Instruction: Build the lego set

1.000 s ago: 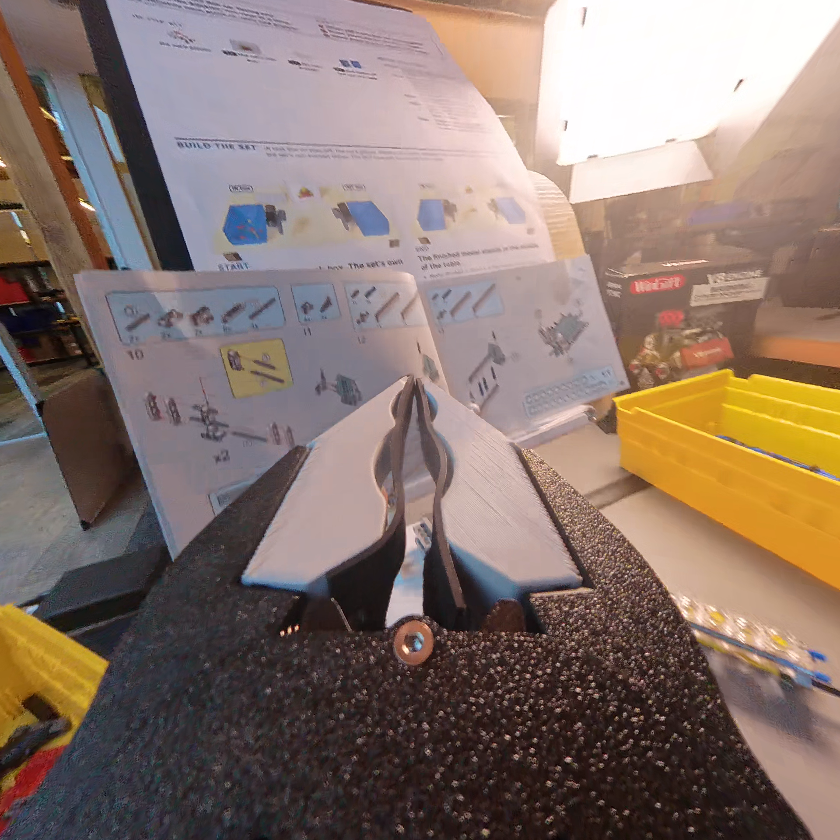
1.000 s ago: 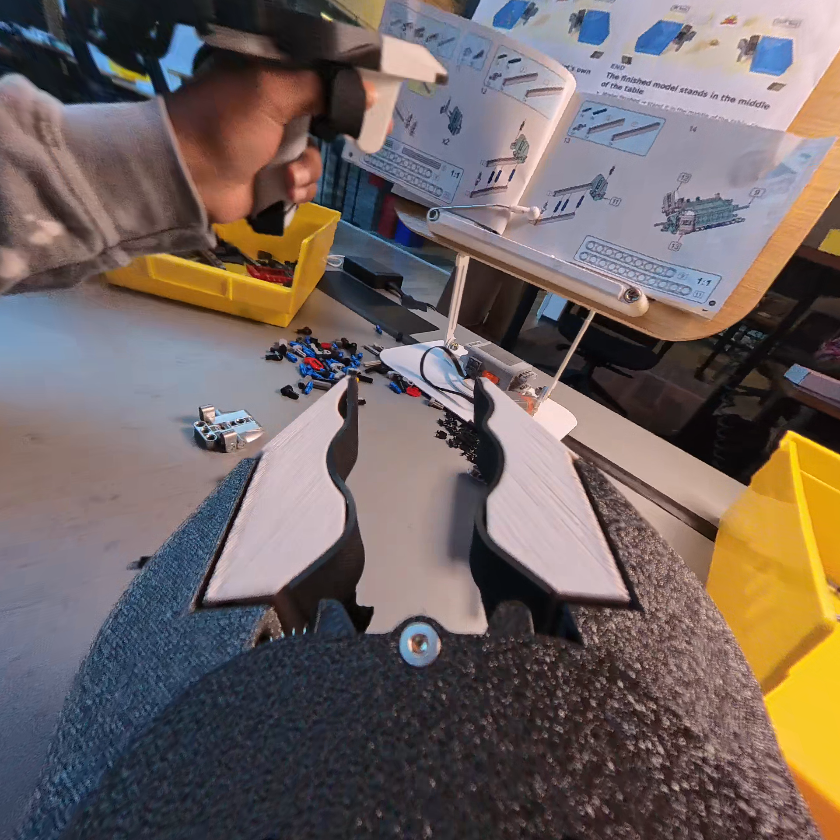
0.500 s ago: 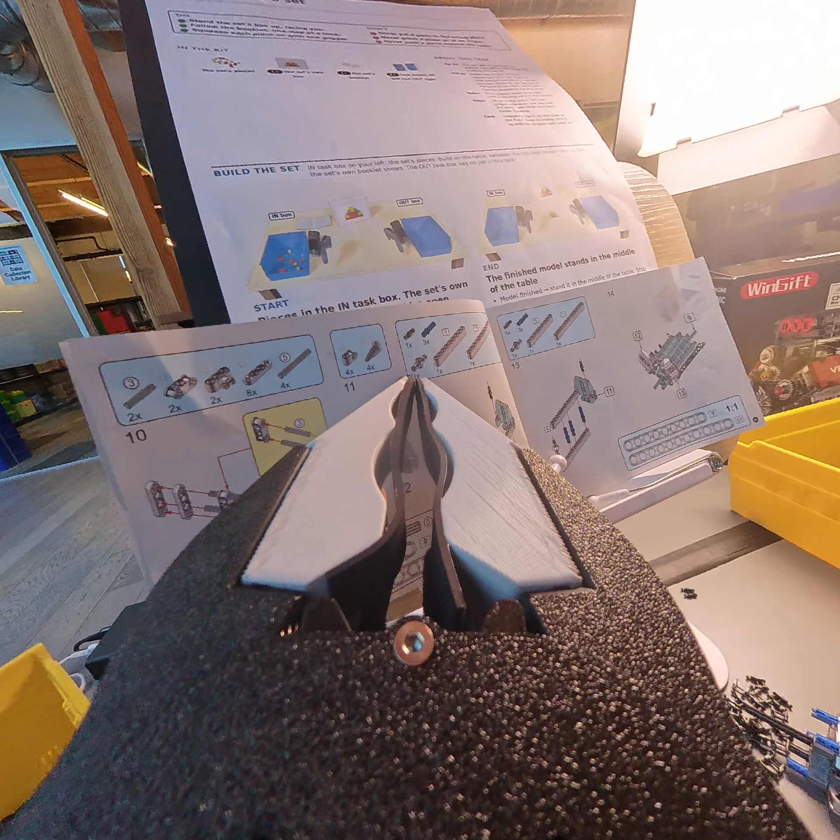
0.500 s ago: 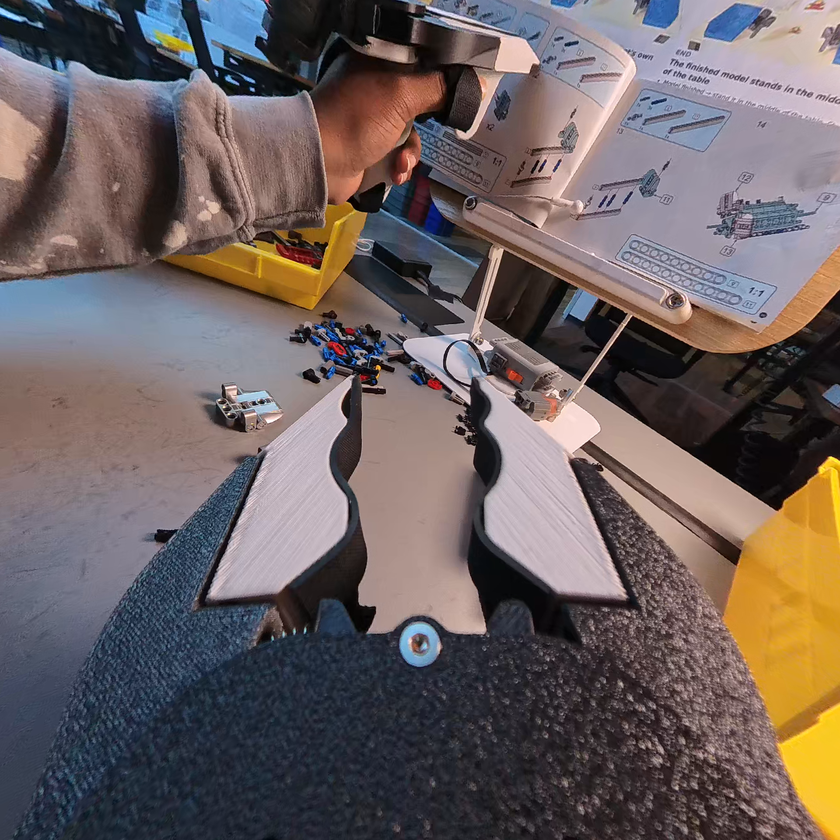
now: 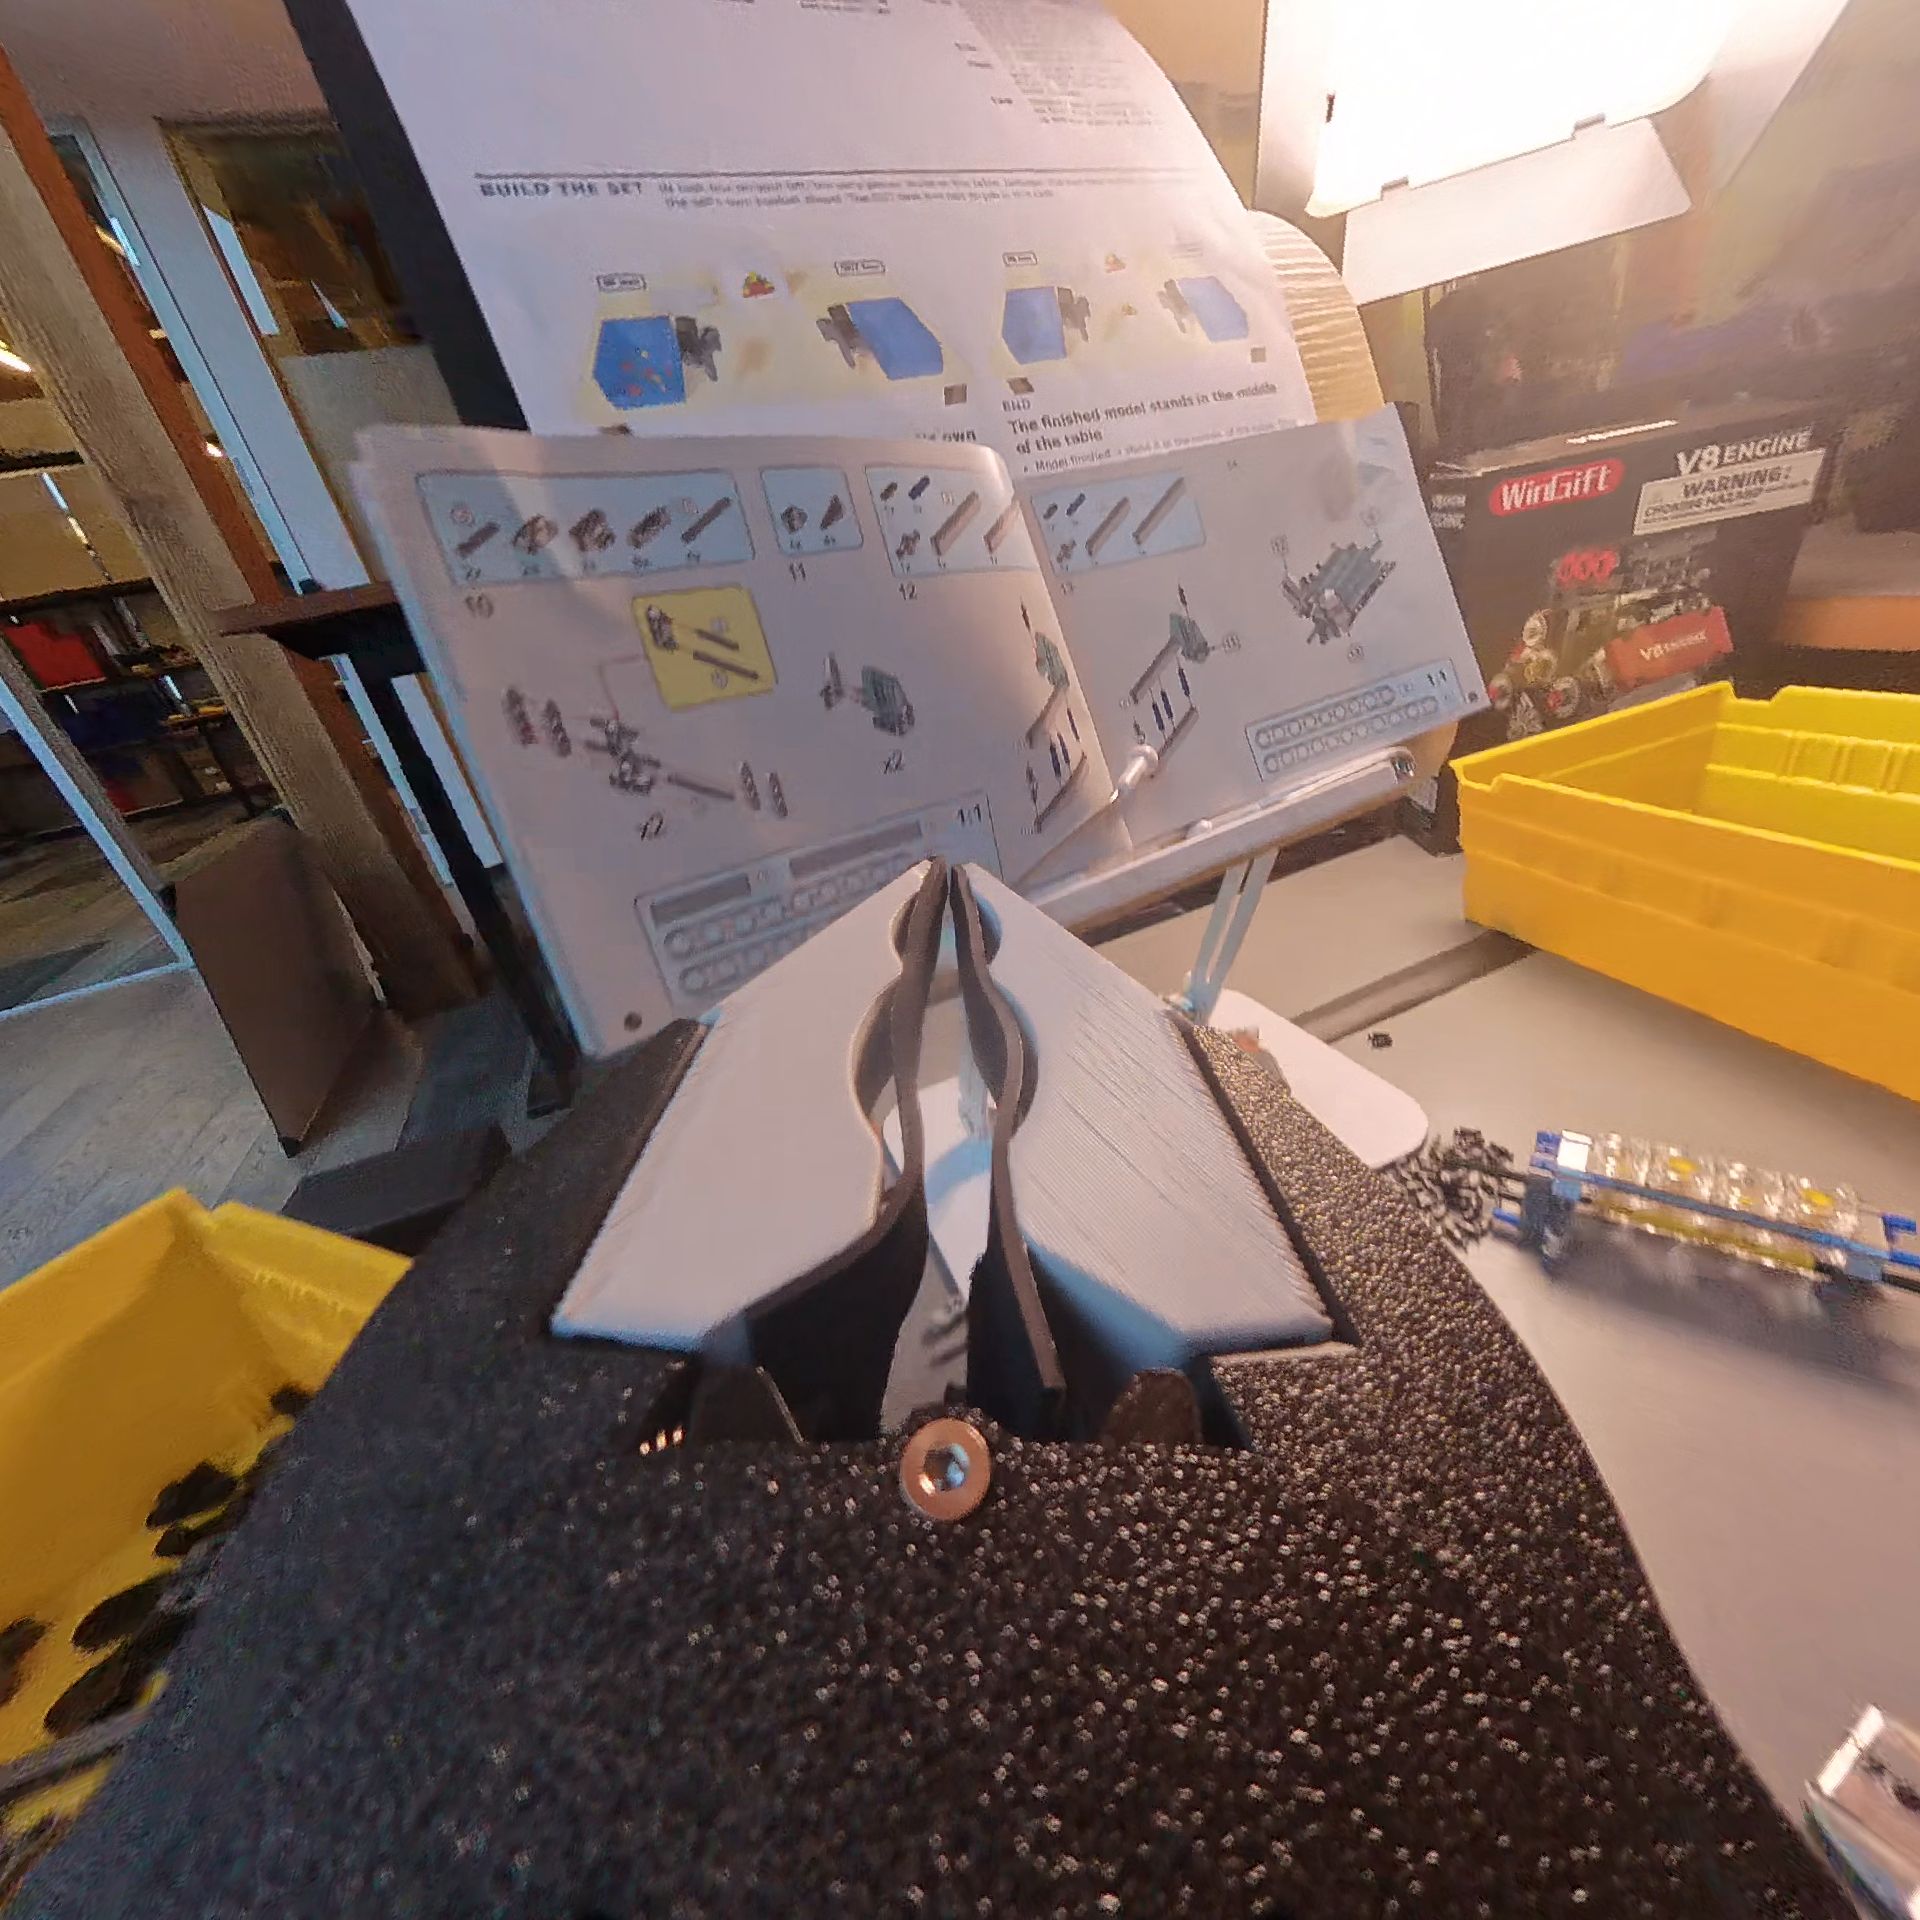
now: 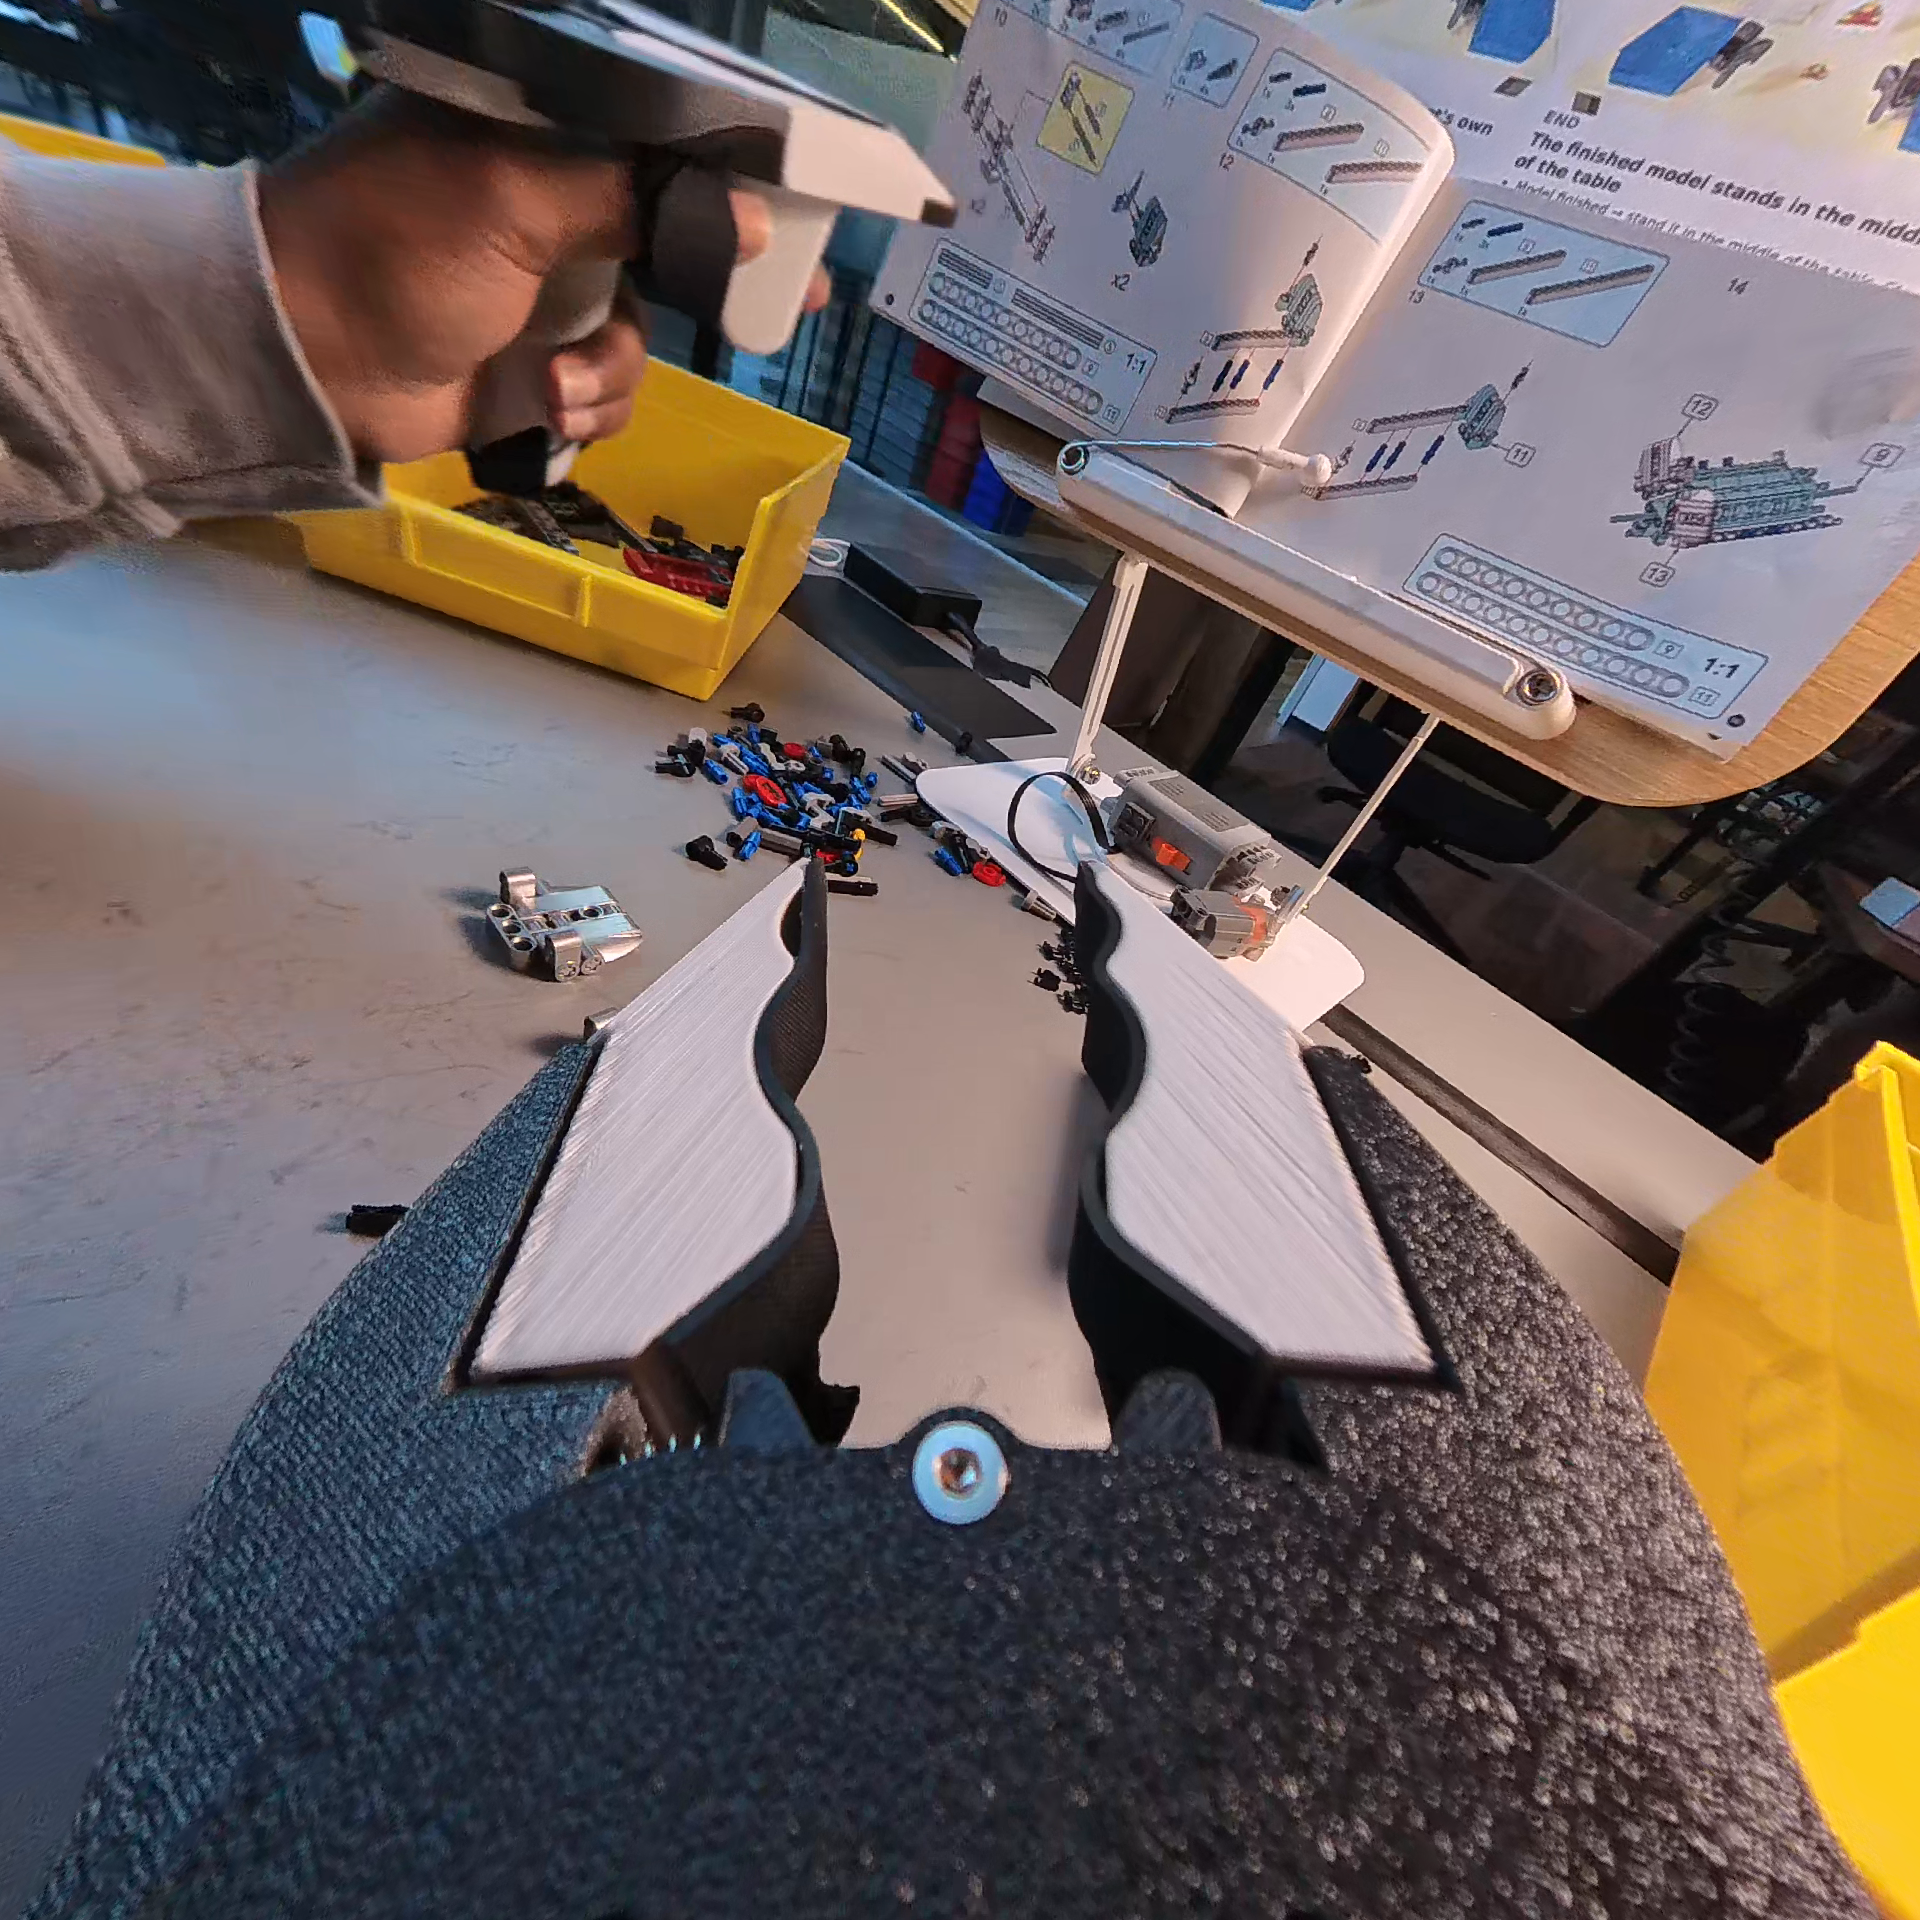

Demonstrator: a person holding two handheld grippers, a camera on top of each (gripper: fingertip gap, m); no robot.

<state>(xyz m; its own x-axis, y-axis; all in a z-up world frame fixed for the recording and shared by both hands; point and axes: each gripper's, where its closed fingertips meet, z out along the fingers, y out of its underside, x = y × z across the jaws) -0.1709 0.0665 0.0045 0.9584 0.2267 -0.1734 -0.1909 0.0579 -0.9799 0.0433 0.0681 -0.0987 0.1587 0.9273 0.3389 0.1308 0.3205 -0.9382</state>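
Grey tabletop [image 6: 260, 790] runs under both my grippers, scuffed and matte, with warm lamp light at the upper right of the left wrist view and shelving blurred in the room beyond. My left gripper [image 5: 943, 883] is pinched closed on nothing, raised in front of the open instruction booklet [image 5: 831, 665] propped on a white stand [image 6: 1299, 613], a larger printed sheet [image 5: 831, 208] behind it. My right gripper [image 6: 945, 883] is spread wide and empty, low over the table. Just past it lie scattered small pieces [image 6: 779, 800], a silver part [image 6: 556, 925] to their left and a grey motor block [image 6: 1184, 831] on the stand's base. Yellow bins [image 5: 1704, 862] sit at both table ends; a long clear-and-blue assembly [image 5: 1704, 1210] lies near the right one
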